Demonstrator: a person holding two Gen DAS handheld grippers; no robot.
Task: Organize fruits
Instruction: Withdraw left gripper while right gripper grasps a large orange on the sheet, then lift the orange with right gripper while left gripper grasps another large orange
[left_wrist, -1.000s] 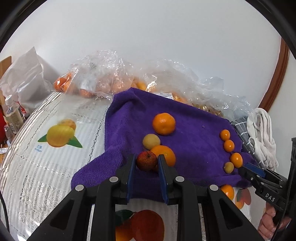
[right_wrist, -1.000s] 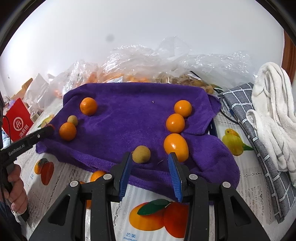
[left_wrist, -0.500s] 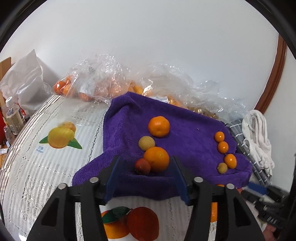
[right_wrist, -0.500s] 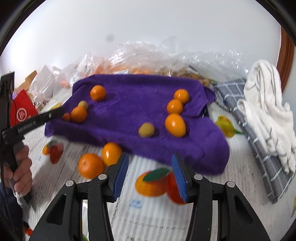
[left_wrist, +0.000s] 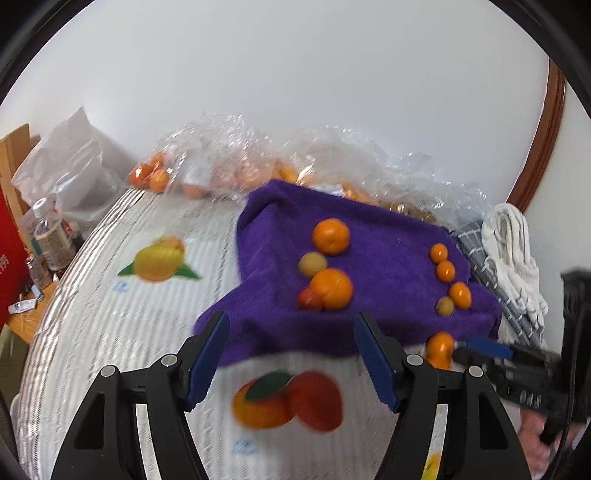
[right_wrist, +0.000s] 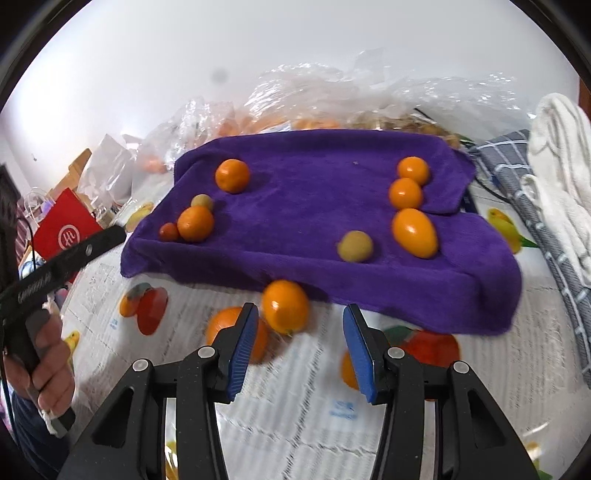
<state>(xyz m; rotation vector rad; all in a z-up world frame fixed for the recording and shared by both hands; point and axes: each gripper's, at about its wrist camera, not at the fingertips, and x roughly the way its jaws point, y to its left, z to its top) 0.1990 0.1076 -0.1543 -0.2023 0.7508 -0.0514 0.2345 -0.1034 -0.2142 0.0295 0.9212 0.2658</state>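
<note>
A purple towel (left_wrist: 388, 240) (right_wrist: 314, 206) lies on the fruit-print tablecloth. On its left side sit an orange (left_wrist: 330, 236), a small yellow fruit (left_wrist: 312, 263), a second orange (left_wrist: 331, 288) and a small red fruit (left_wrist: 309, 298) touching it. My left gripper (left_wrist: 291, 354) hangs short of the towel's near edge, its jaws opening with nothing between them. On the towel's right side are three small oranges and a yellowish fruit (right_wrist: 354, 246). My right gripper (right_wrist: 301, 352) is open just behind a loose orange (right_wrist: 285, 306) on the tablecloth, pads clear of it. Another orange (right_wrist: 229, 328) lies partly behind its left finger.
Clear plastic bags of fruit (left_wrist: 229, 162) line the wall behind the towel. A white cloth (right_wrist: 561, 155) and a grey checked cloth (right_wrist: 517, 173) lie at the right. A red bag (right_wrist: 66, 229), bottles (left_wrist: 48, 236) and a white bag stand at the left. A hand (right_wrist: 40, 354) holds the left gripper.
The left gripper let go of the small red fruit beside the orange, widened and drew back. The right gripper left the towel's front and moved down-left to the two loose oranges.
</note>
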